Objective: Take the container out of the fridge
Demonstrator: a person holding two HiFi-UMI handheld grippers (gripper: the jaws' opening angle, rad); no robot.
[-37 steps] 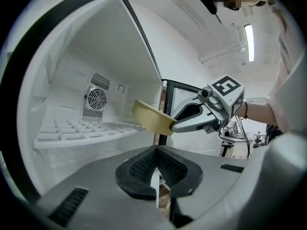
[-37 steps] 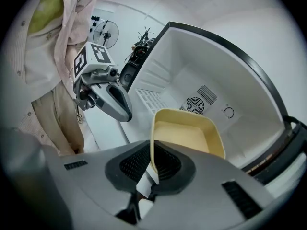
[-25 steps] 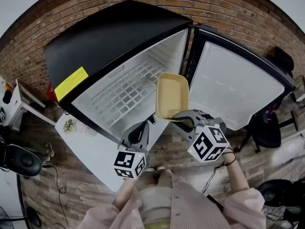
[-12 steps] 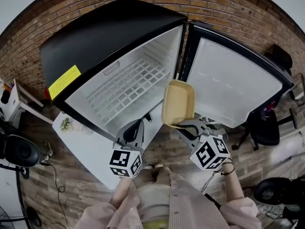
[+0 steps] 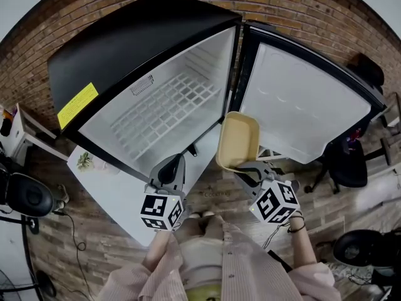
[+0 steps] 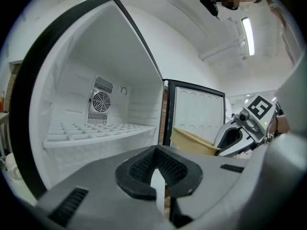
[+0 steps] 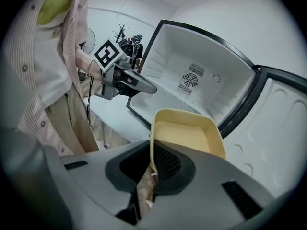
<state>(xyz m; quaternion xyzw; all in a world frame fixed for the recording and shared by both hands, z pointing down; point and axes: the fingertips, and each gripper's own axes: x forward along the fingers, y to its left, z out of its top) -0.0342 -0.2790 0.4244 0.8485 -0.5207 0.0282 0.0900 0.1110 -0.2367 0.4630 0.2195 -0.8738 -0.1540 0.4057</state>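
Container (image 5: 238, 140) has dropped from the fridge (image 5: 125, 55), long axis pointing away, rim clenched in right tongs (image 5: 247, 166); left tongs (image 5: 175, 165) closed.

Pink pinstriped sleeves (image 5: 316, 273); grey left gripper (image 5: 173, 163), right gripper (image 5: 243, 167) with marker cubes (image 5: 160, 212).

Nothing is reading as a clear word or number. The yellow label (image 5: 78, 105) on the fridge (image 5: 138, 36) top is carrying dark print too small to make out, as is the grey sticker (image 5: 143, 84) inside its rim. The marker cube (image 5: 160, 211) of the left gripper (image 5: 178, 160) and the marker cube (image 5: 274, 202) of the right gripper (image 5: 241, 166) are showing only black-and-white code squares.
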